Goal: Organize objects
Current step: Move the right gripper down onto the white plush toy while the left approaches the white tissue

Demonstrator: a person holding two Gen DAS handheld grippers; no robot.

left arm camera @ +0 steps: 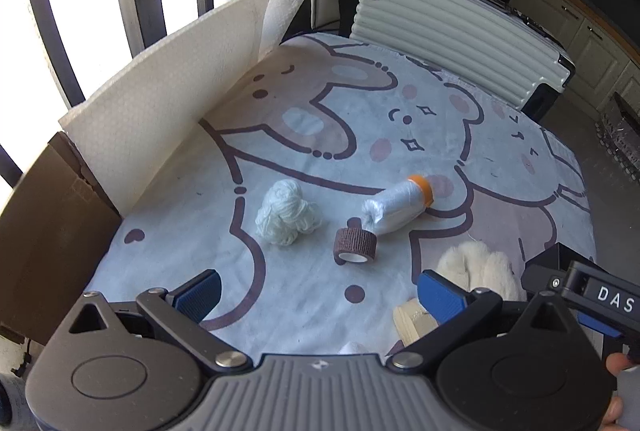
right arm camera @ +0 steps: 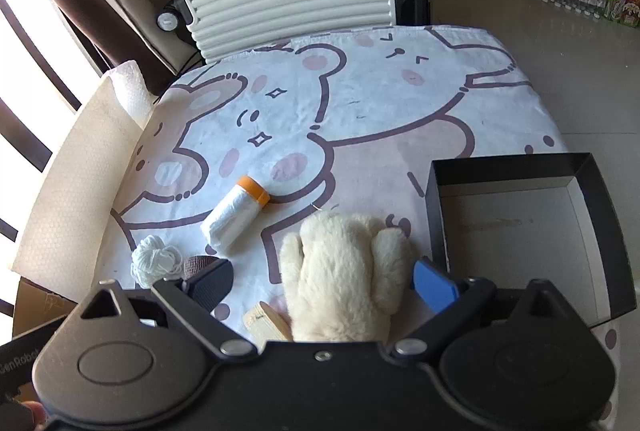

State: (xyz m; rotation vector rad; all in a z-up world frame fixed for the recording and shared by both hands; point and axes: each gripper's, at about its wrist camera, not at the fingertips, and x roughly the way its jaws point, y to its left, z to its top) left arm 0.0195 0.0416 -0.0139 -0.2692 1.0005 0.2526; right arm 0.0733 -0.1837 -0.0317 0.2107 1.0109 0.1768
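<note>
Left gripper (left arm camera: 318,291): jaws spread wide, blue pads empty, raised over the near edge of the bear-print tablecloth (left arm camera: 360,103). Right gripper (right arm camera: 324,283): jaws equally wide apart, nothing clamped; the cream plush mitten (right arm camera: 344,271) lies on the cloth between and just beyond its fingers, with no visible pad contact.

Left wrist view, positions referenced to the frame centre:
- White yarn ball (left arm camera: 286,217) at 7 o'clock, resting on the cloth.
- Brown tape roll (left arm camera: 355,244) at 6 o'clock, just beside the yarn ball, apparently touching the knotted end of the bag roll.
- White bag roll with orange cap (left arm camera: 400,205) at 4 o'clock, lying on its side, cap toward 2 o'clock.
- Plush mitten at 5 o'clock, partly hidden behind the right finger.
- Wooden block (left arm camera: 412,319) at 5 o'clock, near the lower edge, touching the mitten.
- White foam sheet (left arm camera: 160,103) at 10 o'clock, standing along the table edge, with a brown cardboard box (left arm camera: 52,231) at 8 o'clock.
- Ribbed white suitcase (left arm camera: 452,39) at 1 o'clock, beyond the table.

Right wrist view:
- Black open box (right arm camera: 516,175) at 4 o'clock, on the cloth, just beside the mitten; no contents are visible in the part shown.
- Bag roll at 8 o'clock, yarn ball and tape roll lower at 8 o'clock, the tape roll partly hidden behind the left finger.
</note>
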